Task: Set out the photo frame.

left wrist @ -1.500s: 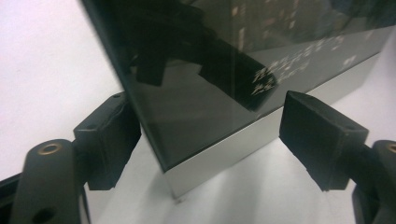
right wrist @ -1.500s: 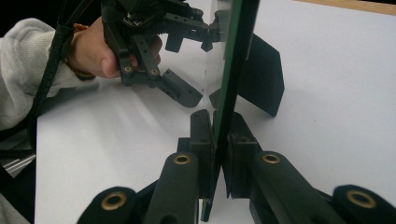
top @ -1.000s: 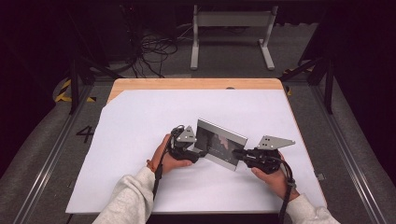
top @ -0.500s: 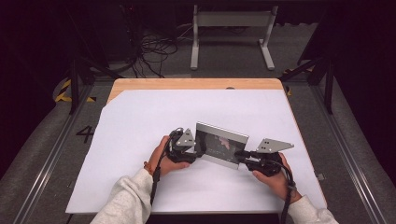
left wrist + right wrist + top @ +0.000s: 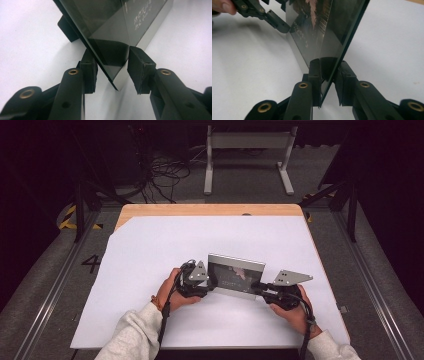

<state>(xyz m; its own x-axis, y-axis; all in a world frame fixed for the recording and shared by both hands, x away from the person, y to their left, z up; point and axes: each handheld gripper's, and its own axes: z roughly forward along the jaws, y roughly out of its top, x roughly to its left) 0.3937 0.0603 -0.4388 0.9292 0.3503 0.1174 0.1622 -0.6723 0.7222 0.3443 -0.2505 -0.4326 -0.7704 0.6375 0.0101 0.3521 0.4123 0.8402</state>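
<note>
- Standing on one white surface [image 5: 150,250]: one glass-fronted picture frame [image 5: 235,274].
- Two hand-held grippers: left hand-held gripper [image 5: 212,285], jaws just closing, not yet clamping its edge; right hand-held gripper [image 5: 257,287] pinching the opposite edge.

Sat in a dark room under light that fell mainly on the worktop [image 5: 150,220]: pale wood, covered almost wholly by a white sheet [image 5: 165,250] with one far corner cut off. Stood on grey carpet [image 5: 45,285], marked with a "4" [image 5: 91,263] and yellow-black tape [image 5: 67,217]. Ran along both sides as metal rails [image 5: 42,307]. Lay tangled behind as black cables [image 5: 165,172], just beside a white stand [image 5: 247,140]. Faded into black beyond.
</note>
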